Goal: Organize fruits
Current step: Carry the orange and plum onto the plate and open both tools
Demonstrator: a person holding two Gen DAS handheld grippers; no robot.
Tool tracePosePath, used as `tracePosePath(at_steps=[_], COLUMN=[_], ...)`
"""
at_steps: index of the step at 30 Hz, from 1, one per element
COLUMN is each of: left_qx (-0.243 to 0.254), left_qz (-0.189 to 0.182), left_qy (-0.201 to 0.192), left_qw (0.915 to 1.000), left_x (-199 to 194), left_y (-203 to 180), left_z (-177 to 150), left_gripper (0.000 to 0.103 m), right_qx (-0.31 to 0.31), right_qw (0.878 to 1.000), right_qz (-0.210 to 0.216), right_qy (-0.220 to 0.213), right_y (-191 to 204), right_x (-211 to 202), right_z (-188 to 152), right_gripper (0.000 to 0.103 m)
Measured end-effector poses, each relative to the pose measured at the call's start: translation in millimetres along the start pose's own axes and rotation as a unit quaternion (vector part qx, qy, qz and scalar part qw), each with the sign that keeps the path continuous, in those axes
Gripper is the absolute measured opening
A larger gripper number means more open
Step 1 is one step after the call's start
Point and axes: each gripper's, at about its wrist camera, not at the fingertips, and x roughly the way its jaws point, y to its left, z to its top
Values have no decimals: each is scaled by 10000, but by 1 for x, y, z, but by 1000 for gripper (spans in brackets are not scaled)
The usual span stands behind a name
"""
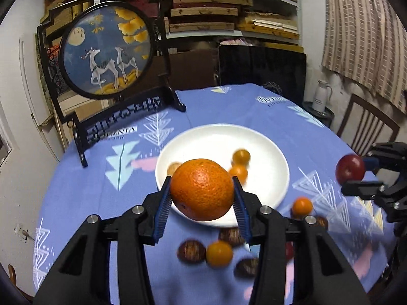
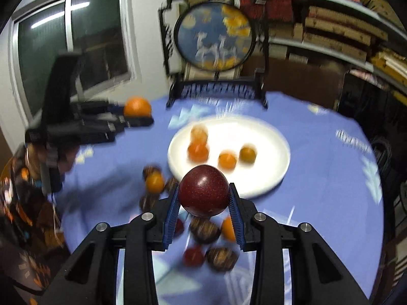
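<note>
While both my grippers hang above the blue tablecloth (image 1: pixel 229 106), each has a fruit in it.
Left gripper (image 1: pixel 202 190): my jaws stand partly apart, both blue pads pressed on the sides of a large orange (image 1: pixel 202 189); it is clear of the cloth, over the near rim of the white plate (image 1: pixel 267 137).
Right gripper (image 2: pixel 203 197): my jaws are drawn in close, clamped on a dark red fruit (image 2: pixel 203 190), held off the cloth just short of the plate's near rim.
Plate: it sits about mid-table; small orange fruits (image 2: pixel 227 161) lie in it, four in the right wrist view.
Loose fruit: brown striped pieces (image 1: pixel 191 251) and a small orange one (image 1: pixel 219 253) lie on the cloth by the near edge, below my jaws.
Far edge: a round deer picture (image 1: pixel 106 50) in a black stand.
Blur: the right wrist view is smeared, so the brown pieces stay unnamed.
</note>
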Motion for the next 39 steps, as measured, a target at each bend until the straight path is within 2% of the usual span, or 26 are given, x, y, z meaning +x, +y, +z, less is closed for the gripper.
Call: tracePosePath(at_steps=[5, 12, 22, 30, 39], left_qx=[-123, -261, -322, -339, -279], left_qz=[-13, 133, 542, 436, 397], left_qy=[181, 415, 417, 630, 663], left_qw=[9998, 9987, 9971, 9965, 9966], left_x=[36, 81, 109, 129, 130], left_y=[-1, -1, 1, 2, -1], left_z=[14, 24, 35, 26, 23], left_gripper=[44, 44, 44, 44, 44], right_qx=[328, 699, 762, 981, 1031], right_qw=[9992, 9973, 9969, 9946, 9942], right_qz=[0, 119, 174, 327, 280], right_qy=[-219, -195, -90, 5, 135], right_y=[-25, -49, -56, -63, -67], right_x=[22, 68, 115, 136, 147], right_z=[27, 44, 64, 55, 49], right_gripper=[37, 37, 37, 37, 38])
